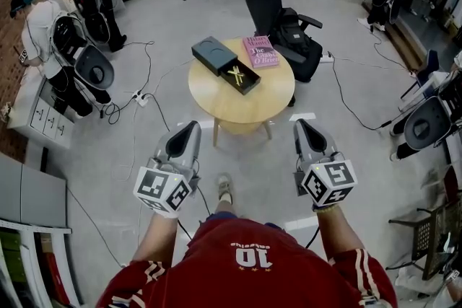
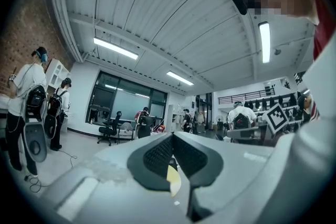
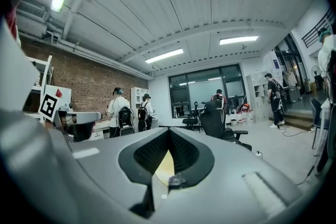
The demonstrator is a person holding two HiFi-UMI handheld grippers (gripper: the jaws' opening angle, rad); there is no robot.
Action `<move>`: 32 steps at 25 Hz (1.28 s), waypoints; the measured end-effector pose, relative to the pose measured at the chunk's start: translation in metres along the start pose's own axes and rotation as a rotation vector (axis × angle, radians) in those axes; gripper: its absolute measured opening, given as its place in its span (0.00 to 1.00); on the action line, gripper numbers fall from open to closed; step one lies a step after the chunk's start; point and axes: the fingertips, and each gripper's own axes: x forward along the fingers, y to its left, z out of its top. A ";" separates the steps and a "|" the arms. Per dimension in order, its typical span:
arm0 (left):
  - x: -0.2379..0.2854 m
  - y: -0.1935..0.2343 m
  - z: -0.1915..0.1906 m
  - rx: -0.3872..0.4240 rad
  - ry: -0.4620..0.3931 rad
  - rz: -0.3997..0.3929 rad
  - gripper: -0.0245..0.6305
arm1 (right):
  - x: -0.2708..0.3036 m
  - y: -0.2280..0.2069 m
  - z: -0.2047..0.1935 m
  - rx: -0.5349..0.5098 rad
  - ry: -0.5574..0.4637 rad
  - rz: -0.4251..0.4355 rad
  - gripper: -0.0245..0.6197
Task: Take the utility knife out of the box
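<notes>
The knife (image 1: pixel 235 73) is lying in the open box (image 1: pixel 249 86) on the table (image 1: pixel 242 103), well ahead of both claws. The left claw (image 1: pixel 189 129) and right claw (image 1: pixel 302 128) are hanging clenched and empty. Nothing is done yet, and reaching, gripping and lifting are all waiting.

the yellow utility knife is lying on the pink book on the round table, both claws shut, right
Not quite: the utility knife lies inside the open box, beside the pink book, as the head view shows. The rest holds.
</notes>
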 end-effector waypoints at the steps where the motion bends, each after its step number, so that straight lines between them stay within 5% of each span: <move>1: 0.002 0.002 -0.001 0.001 0.003 -0.001 0.04 | 0.002 -0.001 -0.001 -0.002 0.003 -0.003 0.04; 32: 0.167 0.134 0.013 -0.020 0.008 -0.072 0.04 | 0.200 -0.042 0.001 -0.052 0.179 0.045 0.04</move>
